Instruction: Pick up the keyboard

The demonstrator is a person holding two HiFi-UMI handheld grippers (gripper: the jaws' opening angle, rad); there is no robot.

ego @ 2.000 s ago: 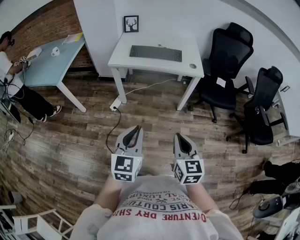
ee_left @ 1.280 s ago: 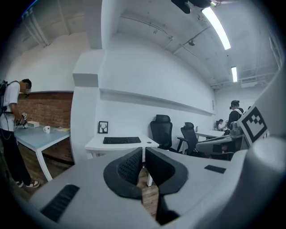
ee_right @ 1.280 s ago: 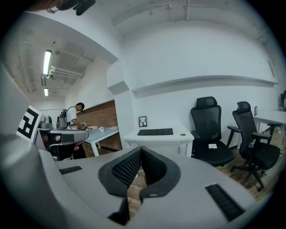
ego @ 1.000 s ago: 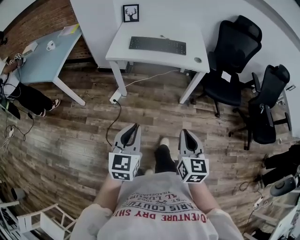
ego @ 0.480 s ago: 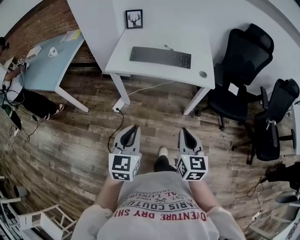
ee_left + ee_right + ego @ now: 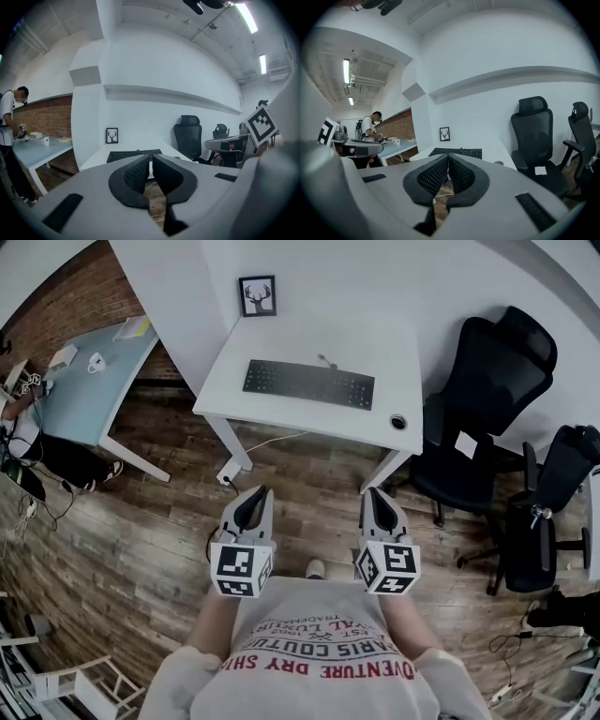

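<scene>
Well beyond left tongs (image 6: 254,497) and right tongs (image 6: 376,496): keyboard (image 6: 308,383).

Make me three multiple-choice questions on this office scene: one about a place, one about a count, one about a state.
1. Where does the keyboard lie?
A) on the white desk
B) in a drawer
C) on a sofa

2. How many black office chairs stand near the desk?
A) none
B) two
C) five

3. How do the left tongs and right tongs stand?
A) shut, empty
B) shut on the keyboard
C) wide open

Answers: 1 A, it lies flat on the desktop. 2 B, two show in the head view. 3 A, each gripper view shows jaws together with nothing between.
</scene>
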